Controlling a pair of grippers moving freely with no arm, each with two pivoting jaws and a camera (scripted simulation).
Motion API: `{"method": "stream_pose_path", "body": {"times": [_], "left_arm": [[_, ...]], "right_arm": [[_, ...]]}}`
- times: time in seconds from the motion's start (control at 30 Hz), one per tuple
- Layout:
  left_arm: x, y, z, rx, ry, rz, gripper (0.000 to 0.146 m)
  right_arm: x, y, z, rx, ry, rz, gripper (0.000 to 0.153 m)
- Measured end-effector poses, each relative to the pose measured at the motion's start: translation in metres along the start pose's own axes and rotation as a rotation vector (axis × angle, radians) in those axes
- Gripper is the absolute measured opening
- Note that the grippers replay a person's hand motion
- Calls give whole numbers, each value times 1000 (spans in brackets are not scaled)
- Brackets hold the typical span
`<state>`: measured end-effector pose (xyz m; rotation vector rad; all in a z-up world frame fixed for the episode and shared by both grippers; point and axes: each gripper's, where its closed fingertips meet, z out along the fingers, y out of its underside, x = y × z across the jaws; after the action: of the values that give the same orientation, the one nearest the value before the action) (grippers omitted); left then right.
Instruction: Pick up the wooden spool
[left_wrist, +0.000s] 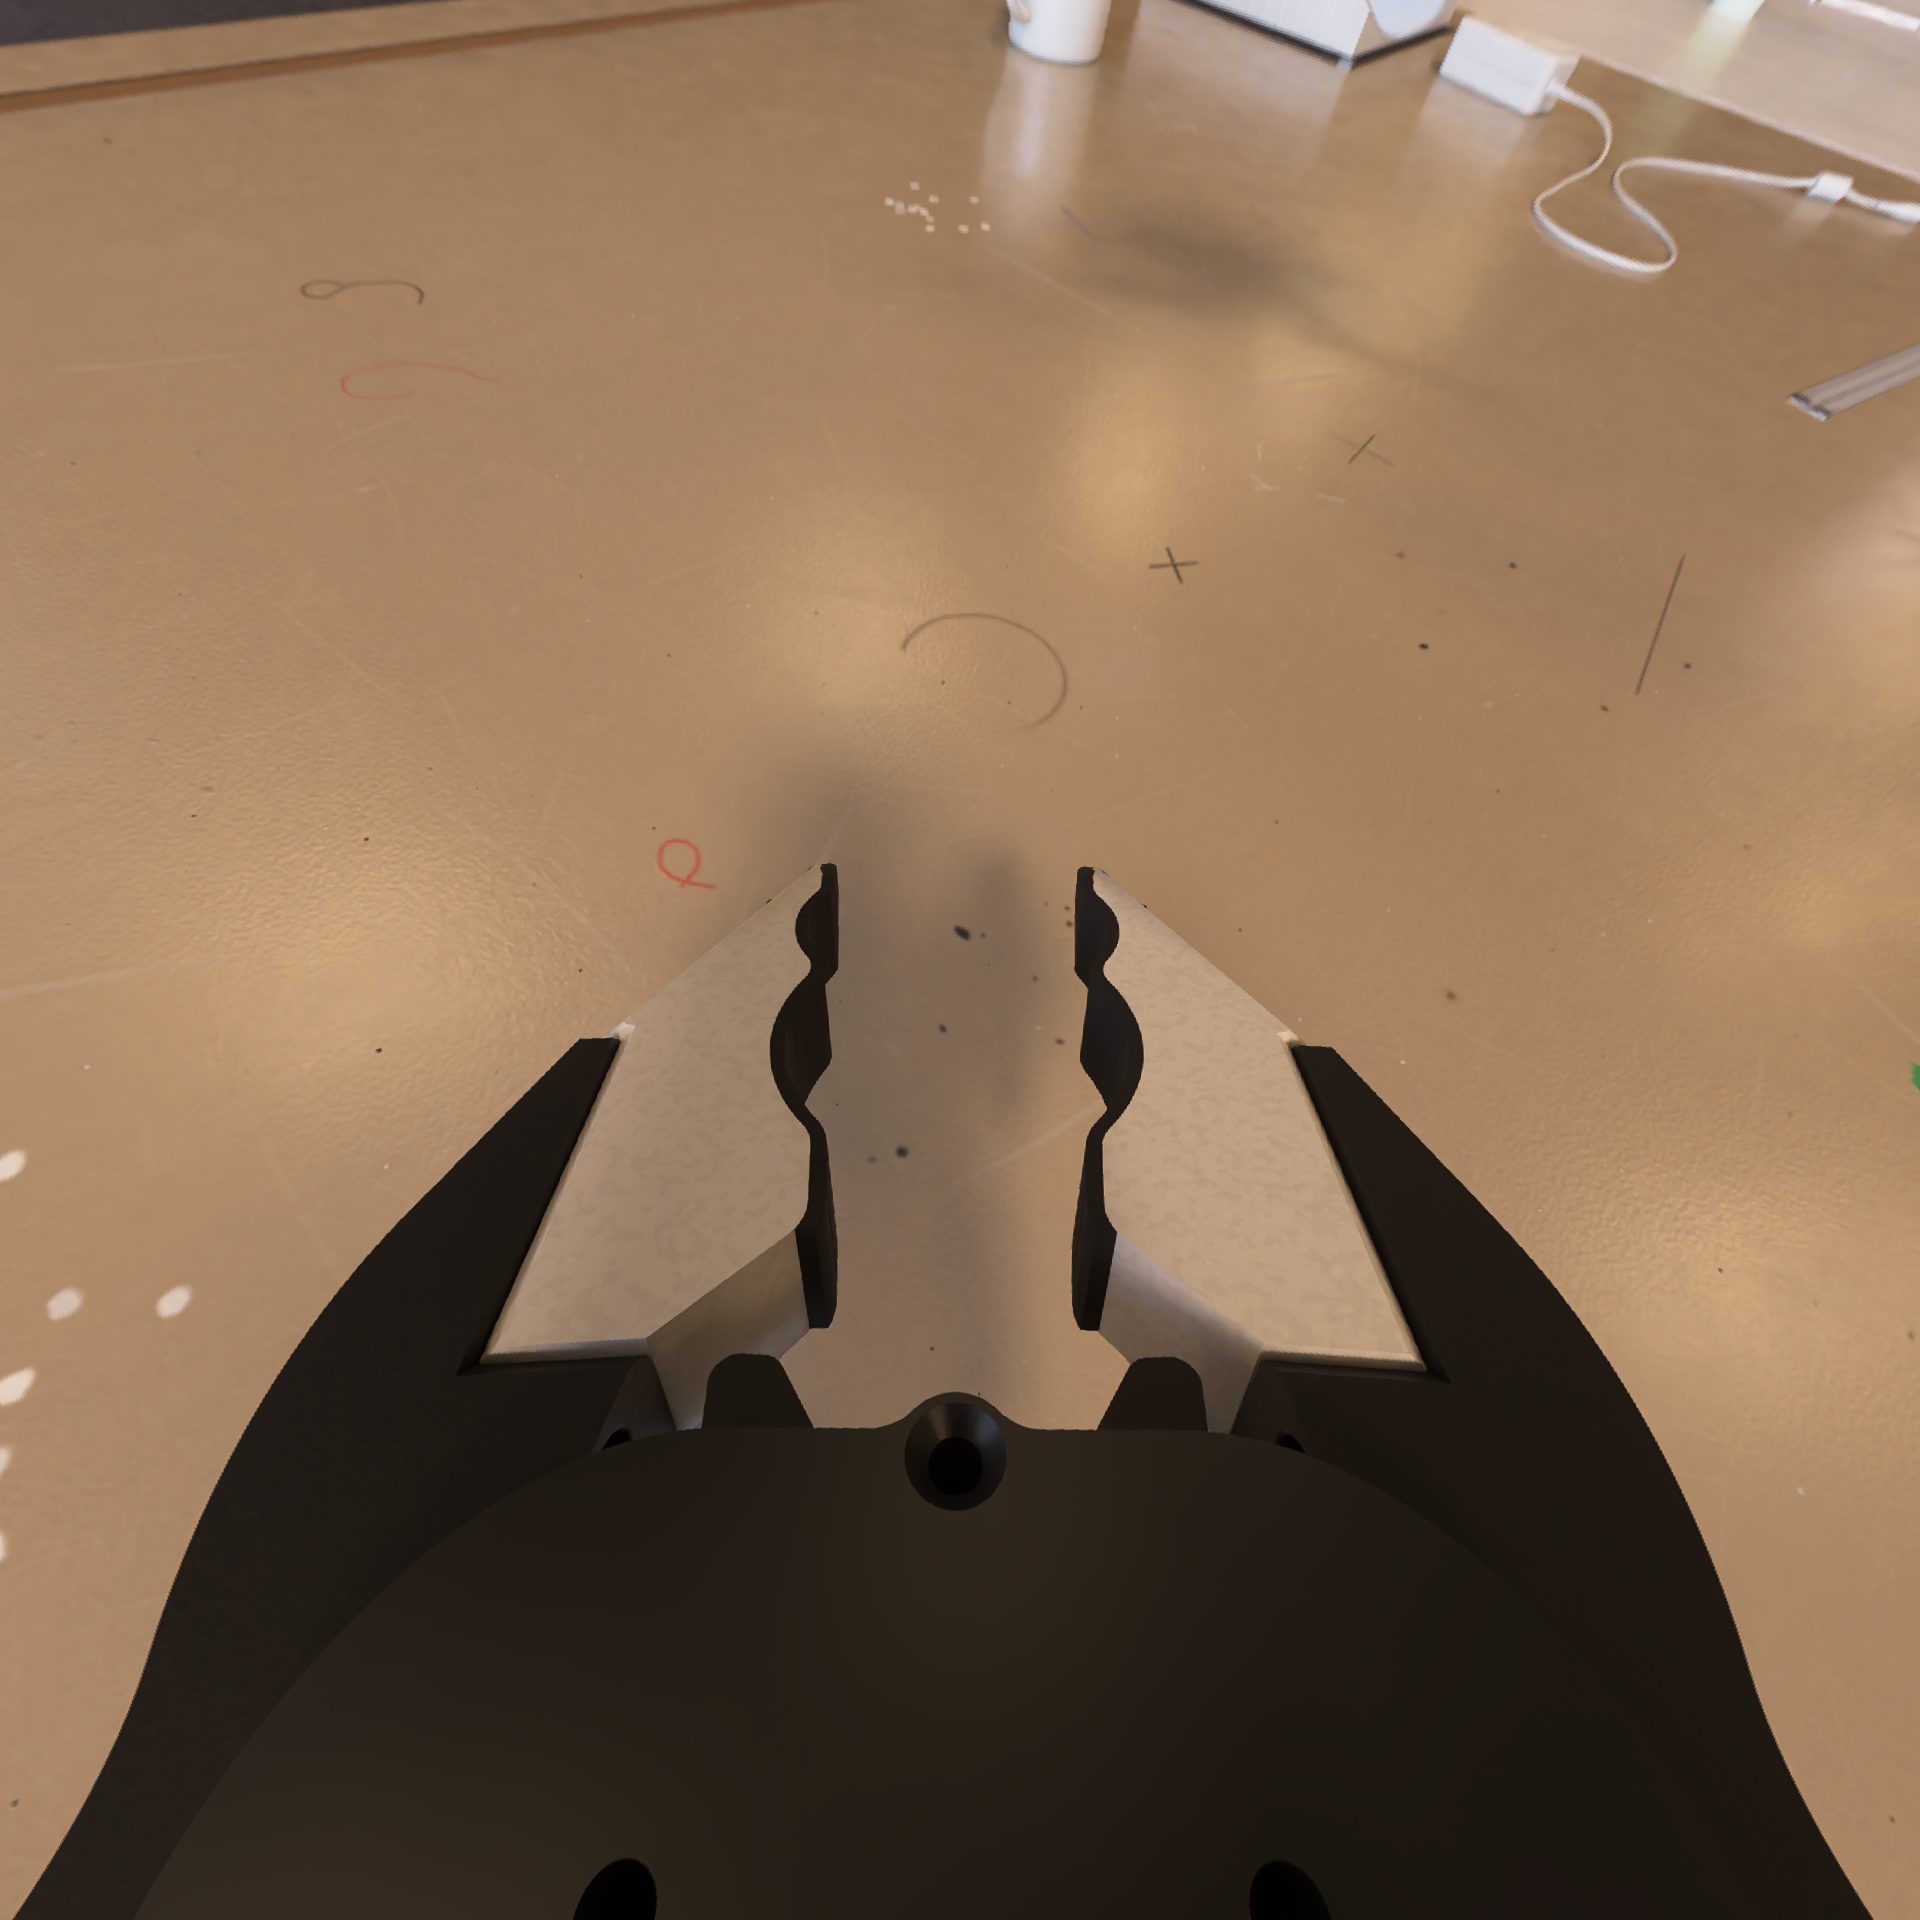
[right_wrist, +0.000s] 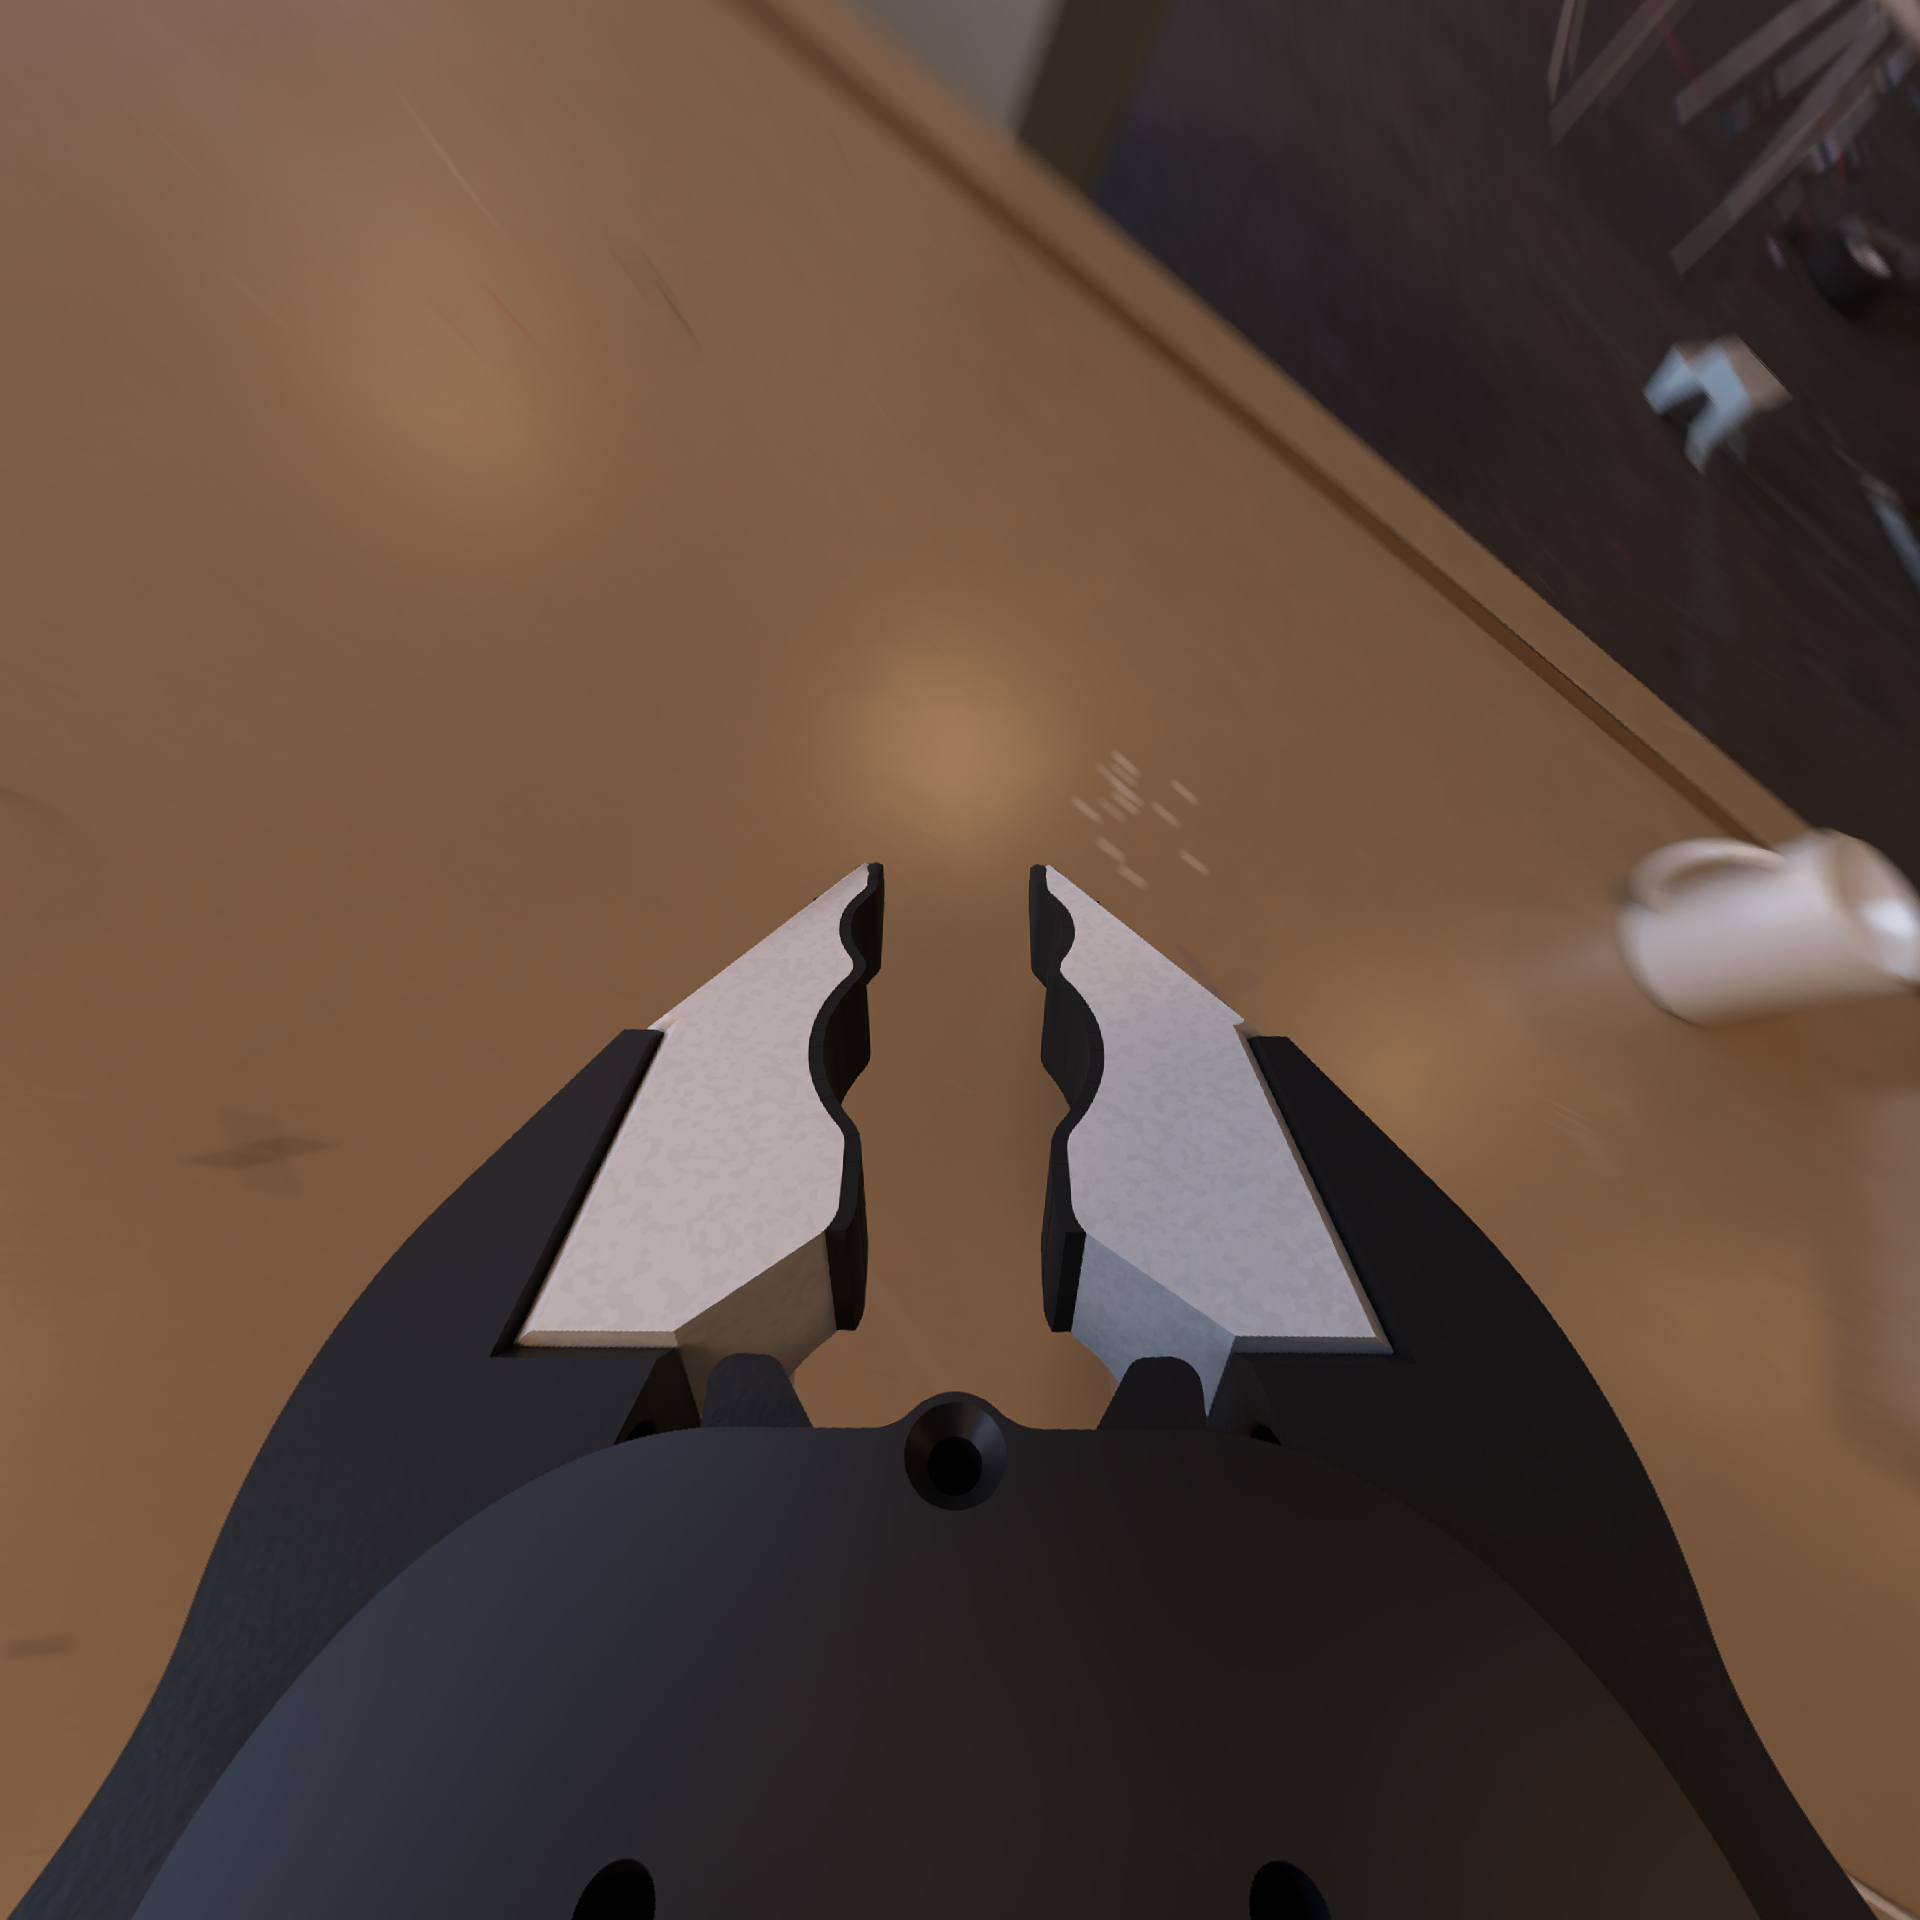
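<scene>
No wooden spool shows in either view. My left gripper is open and empty, its fingers apart over the tan tabletop, which bears pen marks and dark specks. My right gripper is open and empty too, with a narrower gap, over a bare stretch of the same tabletop. The right wrist view is blurred.
A white mug stands at the far edge; it also shows in the right wrist view. A white adapter with a looping white cable lies far right. A grey bar lies at the right. The table edge runs diagonally, dark floor beyond.
</scene>
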<state>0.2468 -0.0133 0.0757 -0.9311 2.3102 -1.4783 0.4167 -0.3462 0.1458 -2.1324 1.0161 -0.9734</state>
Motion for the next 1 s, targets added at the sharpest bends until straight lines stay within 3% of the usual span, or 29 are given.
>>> {"method": "stream_pose_path", "body": {"times": [0.07, 0.17, 0.23, 0.3, 0.37, 0.43, 0.5, 0.57, 0.7, 0.8, 0.9, 1.0], "left_arm": [[0, -4, -3, 28, 6, -7, 47], [2, -13, -9, 65, 30, -13, 49], [1, -22, -16, 103, 50, -24, 50], [-6, -35, -28, 138, 61, -48, 50], [-23, -54, -46, 167, 58, -28, 50], [-53, -76, -67, 158, 11, 54, 49], [-91, -88, -80, 31, -33, 147, 44], [-131, -86, -84, -215, -11, 220, 41], [-233, -89, -63, -486, -90, 336, 43], [-299, -77, -33, -657, -120, 294, 45], [-339, -49, -9, -855, -76, 211, 46], [-361, -24, 3, -1000, -75, 223, 46]], "right_arm": [[-58, -29, -30, 200, -147, 129, 27], [-180, -36, -64, 403, -547, 353, 29], [-245, -17, -70, 411, -695, 420, 29], [-286, 5, -69, 339, -746, 329, 31], [-294, 12, -66, 291, -679, 156, 34], [-290, 12, -60, 341, -602, 121, 23], [-291, 13, -57, 323, -655, 158, 16], [-293, 9, -60, 316, -733, 231, 20], [-291, 2, -68, 360, -825, 286, 30], [-285, 0, -68, 381, -816, 299, 31], [-281, 0, -64, 374, -818, 317, 31], [-278, -2, -64, 384, -829, 337, 31]]}}
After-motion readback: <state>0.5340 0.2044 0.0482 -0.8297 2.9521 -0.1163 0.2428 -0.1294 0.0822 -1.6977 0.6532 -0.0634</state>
